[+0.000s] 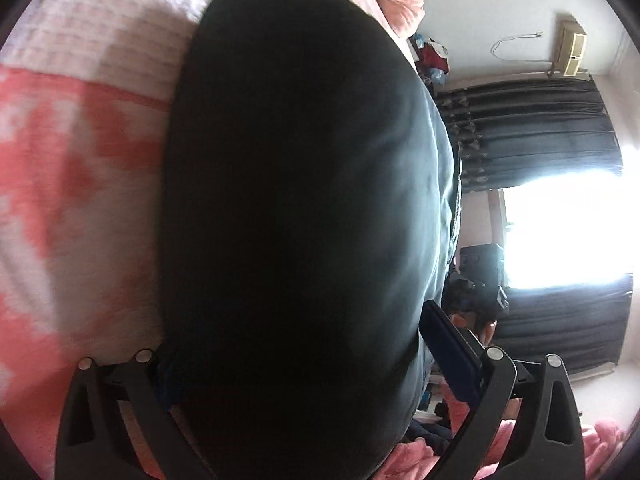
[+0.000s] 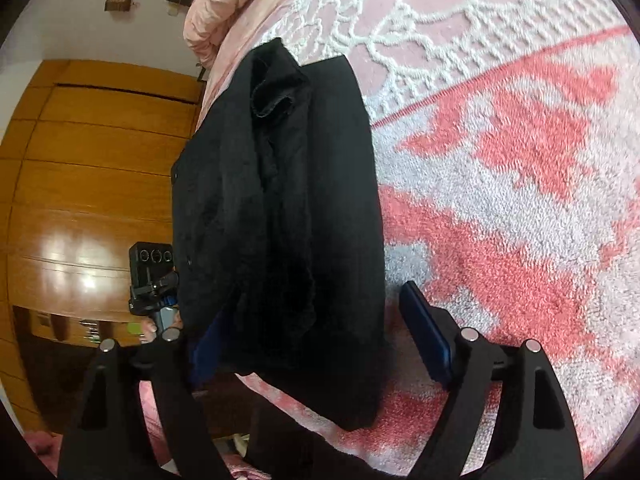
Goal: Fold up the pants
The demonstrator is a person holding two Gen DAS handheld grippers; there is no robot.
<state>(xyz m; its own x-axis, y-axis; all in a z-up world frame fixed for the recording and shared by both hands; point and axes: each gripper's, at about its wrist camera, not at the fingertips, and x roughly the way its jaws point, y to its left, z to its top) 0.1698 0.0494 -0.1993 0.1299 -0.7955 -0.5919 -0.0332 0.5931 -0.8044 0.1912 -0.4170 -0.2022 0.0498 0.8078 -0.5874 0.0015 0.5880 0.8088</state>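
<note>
The pants (image 2: 280, 220), dark, soft and floppy, lie folded on the bed (image 2: 520, 200) between both claws, right claw (image 2: 316, 344) spread wide with one pad clear, left claw (image 1: 296, 360) wide too, thick folded edge likely the best hold.

Item, as we record it: a bed (image 2: 520, 184) spread with a woven cover (image 1: 72, 216) patterned in coral red and pale grey, a red stripe dividing that part from a pink section with raised white lacework. Lying directly on the cover we find black pants (image 2: 288, 216), folded into a long band, and a rumpled pink quilt (image 2: 224, 4) at the far end.
</note>
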